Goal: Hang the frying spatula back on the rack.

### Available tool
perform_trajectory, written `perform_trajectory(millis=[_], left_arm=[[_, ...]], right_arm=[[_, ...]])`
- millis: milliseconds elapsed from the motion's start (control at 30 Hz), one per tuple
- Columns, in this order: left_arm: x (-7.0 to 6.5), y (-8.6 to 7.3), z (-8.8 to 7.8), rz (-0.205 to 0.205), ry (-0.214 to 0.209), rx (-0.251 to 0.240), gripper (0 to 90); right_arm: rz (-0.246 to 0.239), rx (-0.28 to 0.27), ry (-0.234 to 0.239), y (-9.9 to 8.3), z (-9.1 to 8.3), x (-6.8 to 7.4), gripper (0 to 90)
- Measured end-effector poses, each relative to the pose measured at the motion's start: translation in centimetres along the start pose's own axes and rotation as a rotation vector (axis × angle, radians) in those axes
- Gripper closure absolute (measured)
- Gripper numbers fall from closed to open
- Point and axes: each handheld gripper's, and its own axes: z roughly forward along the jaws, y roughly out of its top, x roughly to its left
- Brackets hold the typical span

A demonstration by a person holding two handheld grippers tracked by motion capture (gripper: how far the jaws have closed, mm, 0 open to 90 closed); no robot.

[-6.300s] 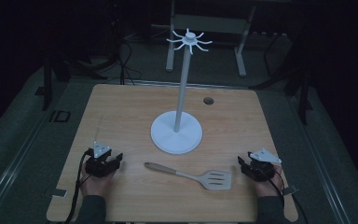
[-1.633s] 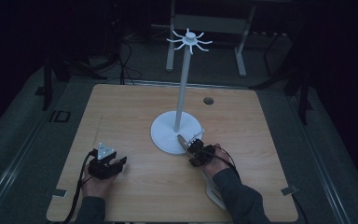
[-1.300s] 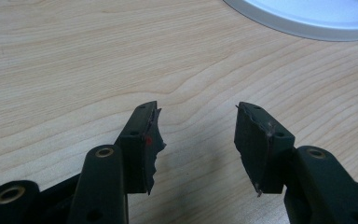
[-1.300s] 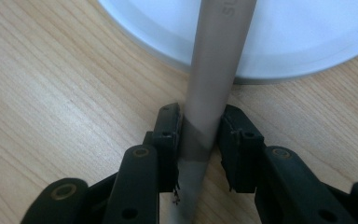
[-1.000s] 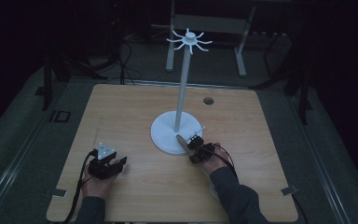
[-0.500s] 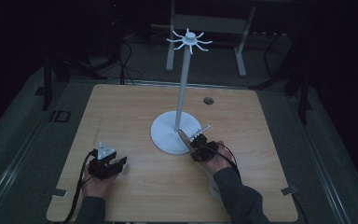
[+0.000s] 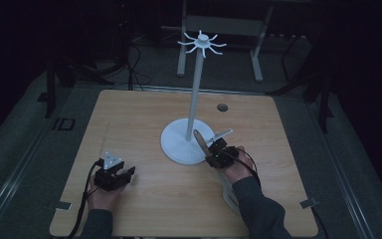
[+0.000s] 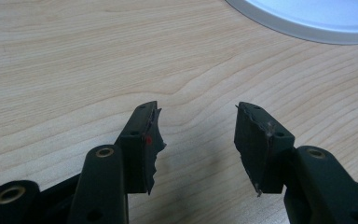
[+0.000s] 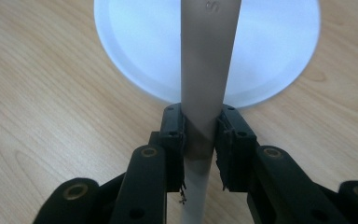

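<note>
A spatula with a wooden handle (image 7: 200, 140) is clamped in my right gripper (image 7: 210, 153), just in front of the white stand's round base (image 7: 176, 144). The handle's end points up and toward the stand's pole (image 7: 195, 94). The pale blade (image 7: 227, 191) hangs back beside the right forearm. In the right gripper view the jaws press on both sides of the handle (image 9: 209, 70), with my right gripper (image 9: 200, 135) above the base (image 9: 270, 56). My left gripper (image 7: 122, 175) rests on the table at the front left, open and holding nothing (image 8: 198, 135).
The stand's top carries a ring of white hooks (image 7: 202, 42). A small dark hole (image 7: 222, 107) sits in the wooden tabletop (image 7: 129, 119) behind the base. The base's rim (image 8: 307, 25) lies ahead of the left jaws. A metal frame (image 7: 219, 25) stands beyond the table.
The spatula, which first lay flat on the table, is in my right gripper; over the last second that gripper has lifted it a little, handle tipping more upright. The left gripper stayed put.
</note>
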Motion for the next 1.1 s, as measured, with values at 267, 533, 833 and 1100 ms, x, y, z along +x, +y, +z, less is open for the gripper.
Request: perform_trajectory(millis=[267, 533, 833, 1100], left_arm=[[0.0, 0.0, -0.1, -0.001, 0.004, -0.005, 50.1], [0.0, 0.0, -0.1, -0.006, 0.007, -0.008, 50.1], [0.0, 0.0, -0.2, -0.003, 0.012, -0.010, 50.0], [0.0, 0.0, -0.2, -0.008, 0.015, -0.012, 50.0]], right_arm=[[0.028, -0.101, -0.021, 0.2, -1.7, -0.4, 74.1], [0.032, -0.182, -0.028, 0.7, -3.3, -1.2, 74.1], [0.029, -0.286, -0.012, 1.5, -5.1, -2.5, 74.1], [0.033, -0.354, -0.022, 1.7, -6.2, -3.0, 74.1]])
